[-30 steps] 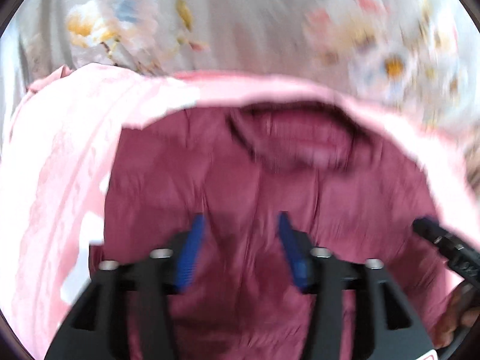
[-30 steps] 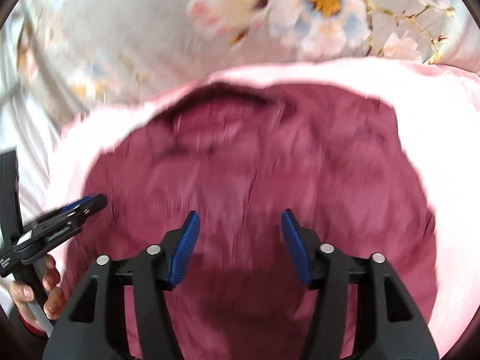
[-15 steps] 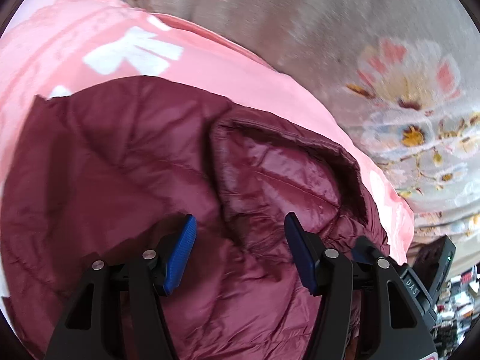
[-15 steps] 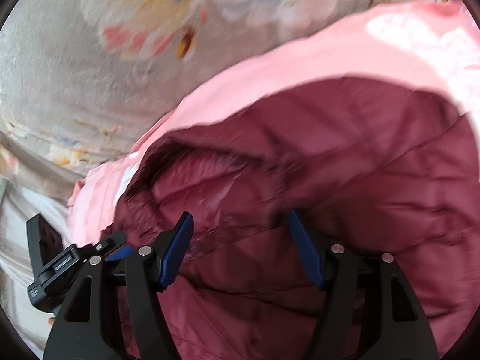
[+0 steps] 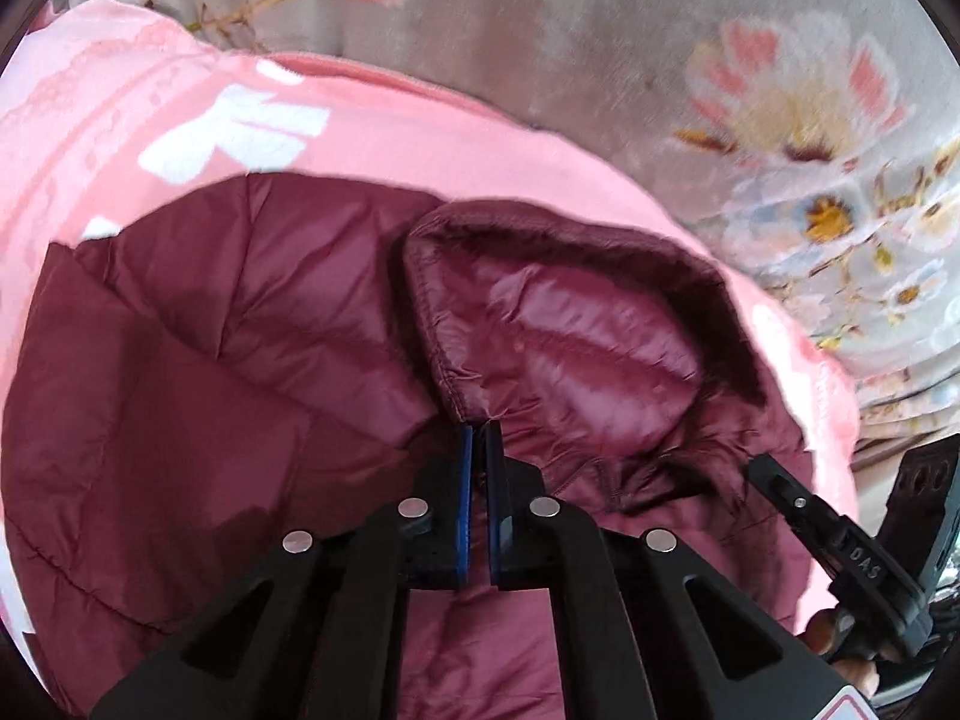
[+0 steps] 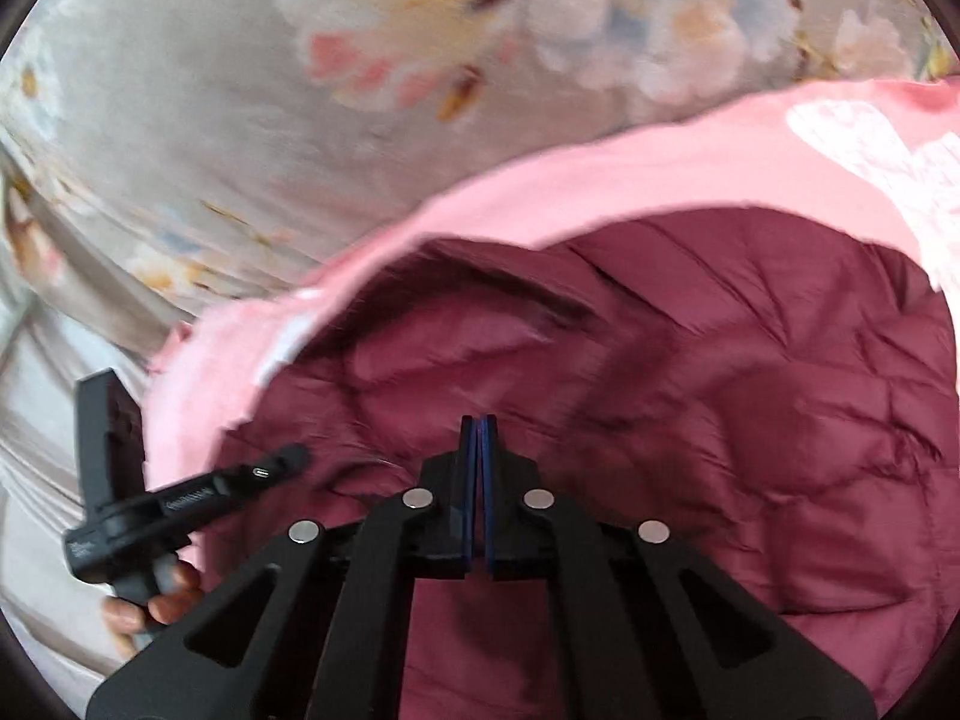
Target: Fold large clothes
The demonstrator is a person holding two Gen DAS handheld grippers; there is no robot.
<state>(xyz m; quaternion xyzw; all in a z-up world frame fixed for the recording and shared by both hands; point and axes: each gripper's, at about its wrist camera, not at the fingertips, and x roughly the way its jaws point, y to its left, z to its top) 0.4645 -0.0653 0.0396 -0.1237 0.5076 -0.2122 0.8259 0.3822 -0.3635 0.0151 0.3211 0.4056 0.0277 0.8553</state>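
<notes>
Left gripper [image 5: 477, 431] clamps the maroon jacket [image 5: 210, 360] at the hood [image 5: 576, 324] edge just ahead; right gripper [image 6: 478, 423] pinched together on jacket fabric, likely to lift both sides for folding.

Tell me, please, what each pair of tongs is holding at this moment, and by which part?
The left tongs are shut on the maroon puffer jacket at its collar edge. The right tongs are closed against the jacket's quilted body; whether they pinch fabric cannot be told.
</notes>
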